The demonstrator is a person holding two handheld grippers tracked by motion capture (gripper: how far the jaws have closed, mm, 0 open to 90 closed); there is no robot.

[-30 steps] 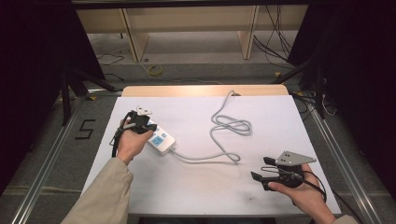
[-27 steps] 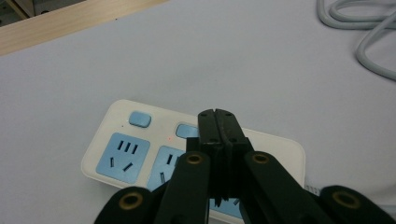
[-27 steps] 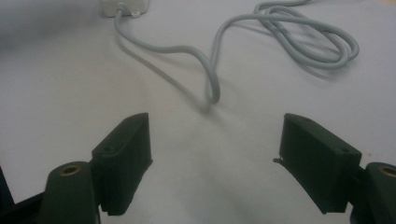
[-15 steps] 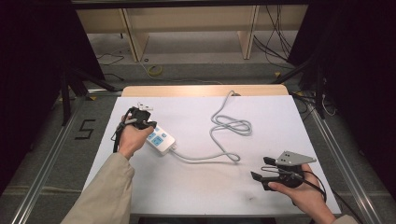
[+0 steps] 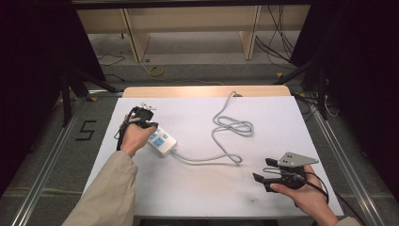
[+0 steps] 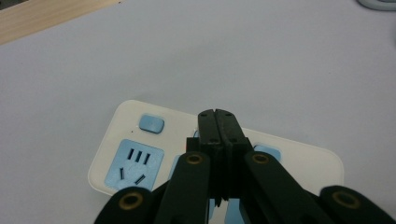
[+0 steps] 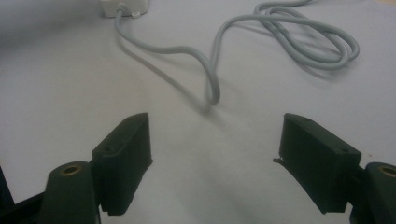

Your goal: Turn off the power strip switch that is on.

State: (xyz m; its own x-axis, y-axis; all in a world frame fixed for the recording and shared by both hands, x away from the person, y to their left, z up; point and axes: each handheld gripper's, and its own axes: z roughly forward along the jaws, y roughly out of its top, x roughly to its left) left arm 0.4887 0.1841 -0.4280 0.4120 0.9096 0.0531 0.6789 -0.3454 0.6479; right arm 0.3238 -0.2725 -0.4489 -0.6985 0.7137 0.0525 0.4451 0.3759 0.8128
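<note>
Left gripper (image 6: 218,122) fingers pressed together, empty, hiding middle of power strip (image 6: 140,154): glossy white, rounded corners, blue sockets, on matte white table (image 5: 282,122). Right gripper (image 7: 215,154) fingers wide apart, empty; grey cord (image 7: 280,42) looped ahead.

I see the white power strip (image 5: 161,141) with blue sockets lying flat, angled, left on the surface (image 5: 197,188), its grey cord (image 5: 226,132) looping rightward.
</note>
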